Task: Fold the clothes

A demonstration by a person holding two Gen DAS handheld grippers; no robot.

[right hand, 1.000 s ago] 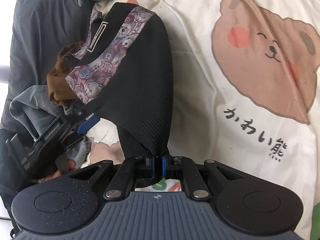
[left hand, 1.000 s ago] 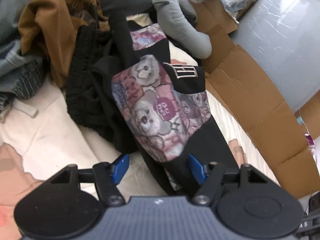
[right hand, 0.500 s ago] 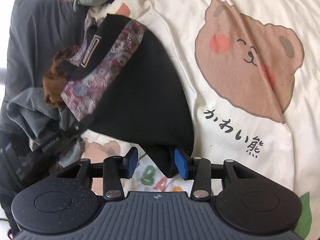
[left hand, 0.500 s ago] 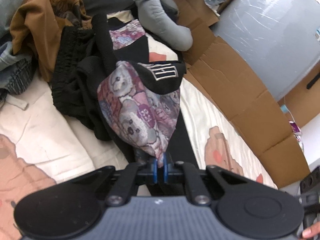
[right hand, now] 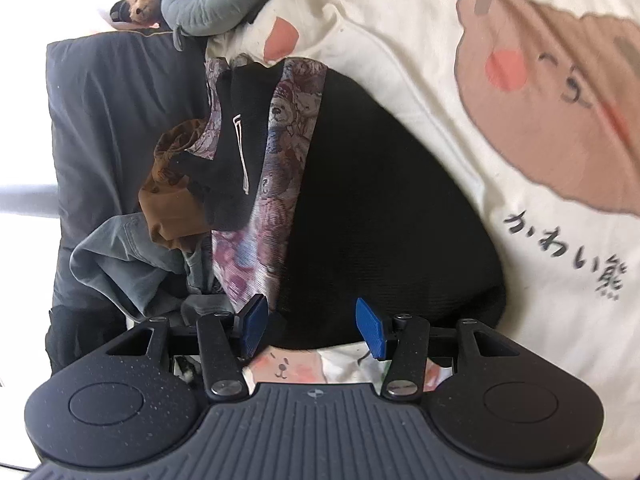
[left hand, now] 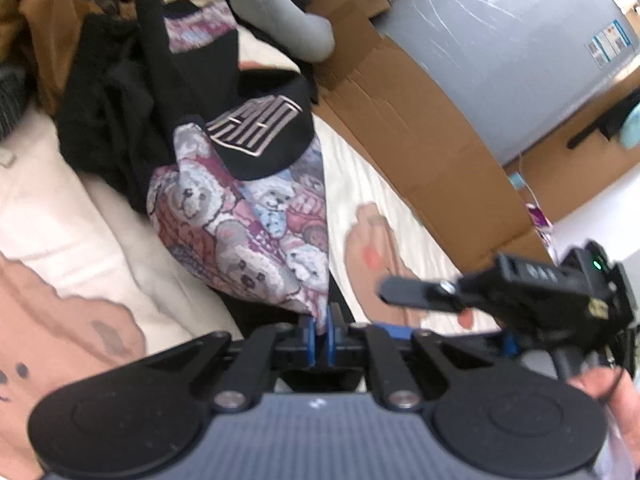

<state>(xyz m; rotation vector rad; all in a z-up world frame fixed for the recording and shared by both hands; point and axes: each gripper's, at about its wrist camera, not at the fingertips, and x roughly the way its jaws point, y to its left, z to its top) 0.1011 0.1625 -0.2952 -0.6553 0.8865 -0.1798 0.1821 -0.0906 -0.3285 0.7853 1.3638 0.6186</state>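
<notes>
A black garment with a teddy-bear print panel point(left hand: 256, 220) lies across the cream bear-print bed sheet point(left hand: 68, 216). My left gripper point(left hand: 319, 338) is shut on the pointed lower edge of the print panel. In the right wrist view the same garment point(right hand: 384, 216) spreads out flat and black, its print strip point(right hand: 272, 184) running along its left side. My right gripper point(right hand: 312, 326) stands open just above the garment's near edge, with nothing between its blue pads point(right hand: 370, 328). The right gripper's body point(left hand: 520, 292) shows in the left wrist view, held by a hand point(left hand: 612, 396).
A heap of other clothes, brown point(left hand: 36, 20), black point(left hand: 108, 120) and grey-blue point(right hand: 124, 256), lies beside the garment. A grey plush arm point(left hand: 280, 8) rests at the head. Flattened cardboard point(left hand: 420, 132) and a grey wrapped object point(left hand: 508, 40) border the bed. A dark pillow point(right hand: 116, 116) lies at left.
My left gripper closed on the print panel's edge and pulled it toward me. My right gripper let go of the black fabric and opened wide; the garment now lies spread flatter.
</notes>
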